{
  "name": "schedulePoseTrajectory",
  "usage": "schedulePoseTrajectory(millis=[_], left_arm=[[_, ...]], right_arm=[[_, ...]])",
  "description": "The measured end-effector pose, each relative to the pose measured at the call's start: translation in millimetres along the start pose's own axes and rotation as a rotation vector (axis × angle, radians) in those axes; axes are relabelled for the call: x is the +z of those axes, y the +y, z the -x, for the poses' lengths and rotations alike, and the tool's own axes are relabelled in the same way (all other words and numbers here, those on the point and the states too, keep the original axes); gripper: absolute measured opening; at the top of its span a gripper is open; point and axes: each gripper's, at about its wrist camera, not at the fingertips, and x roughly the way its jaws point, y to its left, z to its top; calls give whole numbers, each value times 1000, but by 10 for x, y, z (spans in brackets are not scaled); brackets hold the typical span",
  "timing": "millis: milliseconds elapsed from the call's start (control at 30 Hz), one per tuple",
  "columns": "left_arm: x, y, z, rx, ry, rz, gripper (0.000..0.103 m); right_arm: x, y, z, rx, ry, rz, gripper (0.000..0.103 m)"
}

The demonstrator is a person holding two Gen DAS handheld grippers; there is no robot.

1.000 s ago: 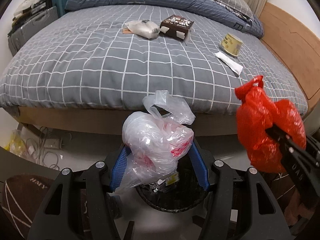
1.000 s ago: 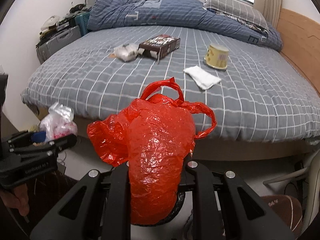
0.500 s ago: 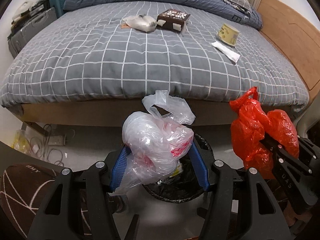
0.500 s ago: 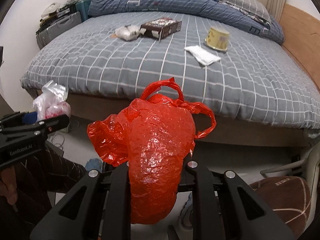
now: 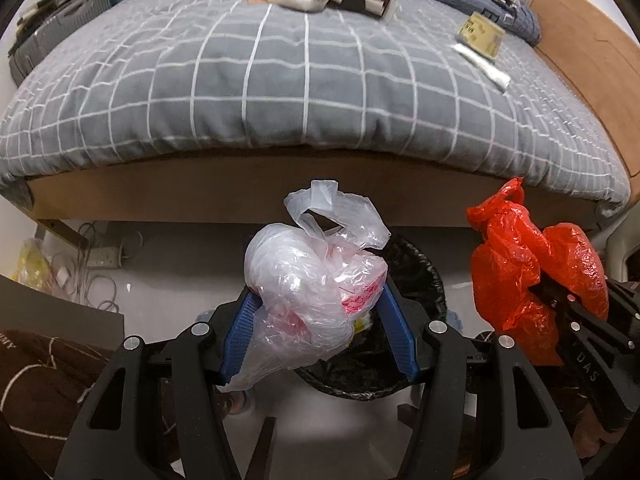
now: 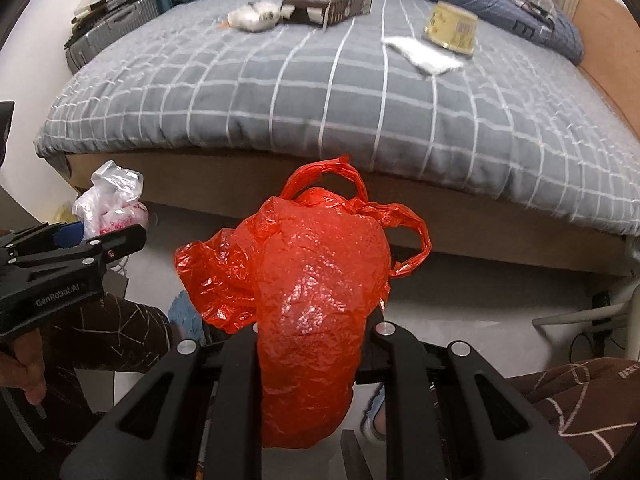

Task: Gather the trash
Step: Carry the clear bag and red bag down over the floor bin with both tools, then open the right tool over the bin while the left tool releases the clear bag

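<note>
Your left gripper (image 5: 320, 308), clamping the clear bag (image 5: 312, 292), is hanging directly over the bin (image 5: 420, 280); your right gripper (image 6: 316, 344), pinching the red bag (image 6: 312, 292), is sitting beside its rim.

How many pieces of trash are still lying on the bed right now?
4. A white wad at the far left, a dark box beside it, a yellow cup to the right, and a white wrapper in front of the cup. The folded duvet could hide more.

Home bedroom: quilted bed (image 5: 304, 92), suitcase (image 6: 116, 32).
</note>
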Motion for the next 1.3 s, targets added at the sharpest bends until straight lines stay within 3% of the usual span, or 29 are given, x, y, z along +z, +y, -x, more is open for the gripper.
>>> schedulePoseTrajectory(millis=[600, 1033, 1167, 1300], left_arm=[[13, 82, -848, 17, 122, 22, 57], [-28, 356, -920, 50, 139, 70, 58], [-20, 426, -880, 60, 136, 83, 58], [-15, 418, -843, 60, 133, 80, 58]], right_arm=[[1, -33, -949, 4, 152, -6, 16], [67, 256, -1286, 25, 195, 68, 20], [56, 301, -1307, 21, 194, 65, 46], [82, 319, -1247, 12, 158, 80, 60]])
